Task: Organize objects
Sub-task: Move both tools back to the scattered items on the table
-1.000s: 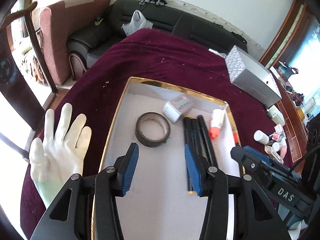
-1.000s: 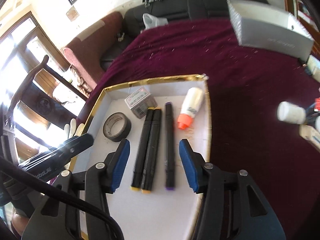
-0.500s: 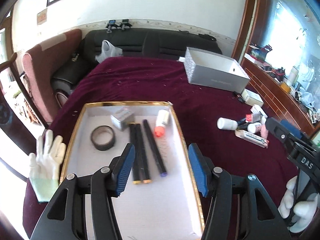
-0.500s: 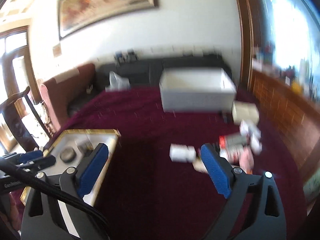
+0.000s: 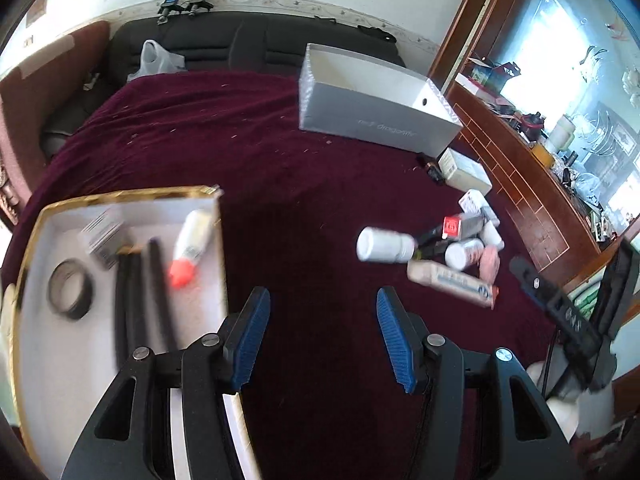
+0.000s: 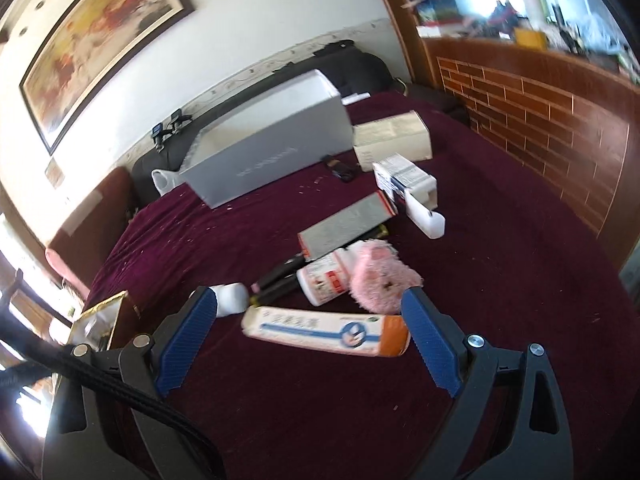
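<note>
right hand-held gripper [image 6: 308, 332]: spread wide, empty | tube [image 6: 326, 330]: lengthwise across (orange end right) | label seemingly blurred

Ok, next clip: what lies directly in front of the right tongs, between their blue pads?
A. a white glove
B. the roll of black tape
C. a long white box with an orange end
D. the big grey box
C: in the right wrist view the long white box with an orange end lies on the maroon cloth just ahead of the open right tongs, untouched.
</note>
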Motion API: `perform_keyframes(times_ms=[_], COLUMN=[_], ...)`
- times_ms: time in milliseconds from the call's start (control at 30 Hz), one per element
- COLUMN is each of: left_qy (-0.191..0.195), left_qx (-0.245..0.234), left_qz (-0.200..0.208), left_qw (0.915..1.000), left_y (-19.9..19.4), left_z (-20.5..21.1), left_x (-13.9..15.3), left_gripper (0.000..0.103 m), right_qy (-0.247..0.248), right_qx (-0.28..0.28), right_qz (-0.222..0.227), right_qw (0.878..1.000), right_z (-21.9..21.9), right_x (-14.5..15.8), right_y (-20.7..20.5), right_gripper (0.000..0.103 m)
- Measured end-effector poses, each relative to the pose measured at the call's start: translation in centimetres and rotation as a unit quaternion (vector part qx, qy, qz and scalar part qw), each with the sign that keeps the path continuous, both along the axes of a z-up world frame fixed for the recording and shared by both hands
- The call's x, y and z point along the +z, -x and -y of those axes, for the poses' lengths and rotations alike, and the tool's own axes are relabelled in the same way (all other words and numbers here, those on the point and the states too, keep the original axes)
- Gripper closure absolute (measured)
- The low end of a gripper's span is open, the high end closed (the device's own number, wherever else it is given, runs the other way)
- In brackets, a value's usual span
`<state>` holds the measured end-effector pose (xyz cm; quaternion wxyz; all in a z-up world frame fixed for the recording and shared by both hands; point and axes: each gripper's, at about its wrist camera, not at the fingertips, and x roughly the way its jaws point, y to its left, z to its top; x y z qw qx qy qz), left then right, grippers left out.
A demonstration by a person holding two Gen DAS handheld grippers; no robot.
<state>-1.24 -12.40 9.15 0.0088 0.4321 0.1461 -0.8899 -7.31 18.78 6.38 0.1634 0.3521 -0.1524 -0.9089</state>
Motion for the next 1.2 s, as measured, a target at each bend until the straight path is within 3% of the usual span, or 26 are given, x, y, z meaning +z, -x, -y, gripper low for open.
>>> perform_keyframes(times_ms=[233, 400, 500, 567, 667, 767, 833, 1033, 1167, 1200], left_qy=[-0.031, -0.018, -0.049, -0.051, -0.071, -0.048, -0.037, 0.054, 0.109, 0.112], left_qx=[-0.027, -0.070, -0.103, -0.126, -0.181, -0.232, -0.239, -0.205, -0.197, -0.193], left_qz=[0.014, 0.039, 0.065, 0.053, 0.068, 0.071, 0.070, 0.060, 0.050, 0.047], left_qw=[0.9990, 0.9966, 0.9913, 0.9894, 0.9785, 0.9690, 0.9677, 0.9754, 0.9731, 0.9736], left_y=[9.7, 14.3, 15.3, 14.7, 13.0, 10.6, 9.5, 9.1, 8.4, 8.0], left_z=[-1.3, -3.6, -4.5, -5.2, -6.5, -8.2, -8.9, -10.4, -12.1, -12.1], left_x=[-2.8, -6.1, -7.9, -7.8, -7.6, -7.2, -7.0, -7.5, -7.8, -7.7], left_gripper=[0.054, 0.054, 0.054, 0.054, 0.054, 0.054, 0.054, 0.054, 0.055, 0.061], right_qy=[0.056, 0.075, 0.068, 0.068, 0.074, 0.081, 0.086, 0.085, 0.078, 0.074], right_qx=[-0.008, -0.010, -0.005, -0.004, -0.003, -0.002, -0.003, -0.012, -0.016, -0.018], right_qz=[0.025, 0.019, 0.020, 0.021, 0.028, 0.039, 0.043, 0.046, 0.043, 0.044], right_qw=[0.998, 0.997, 0.997, 0.997, 0.997, 0.996, 0.995, 0.995, 0.996, 0.996], right_z=[-2.5, -3.3, -3.1, -3.1, -3.2, -3.4, -3.5, -3.8, -3.8, -3.8], right_x=[-1.6, -1.2, -1.1, -1.2, -1.4, -1.7, -1.9, -2.0, -2.1, -2.2], right_y=[0.8, 0.8, 1.0, 1.2, 1.3, 1.5, 1.6, 1.8, 2.0, 2.1], right_gripper=[0.009, 0.009, 0.009, 0.009, 0.009, 0.009, 0.009, 0.009, 0.009, 0.009])
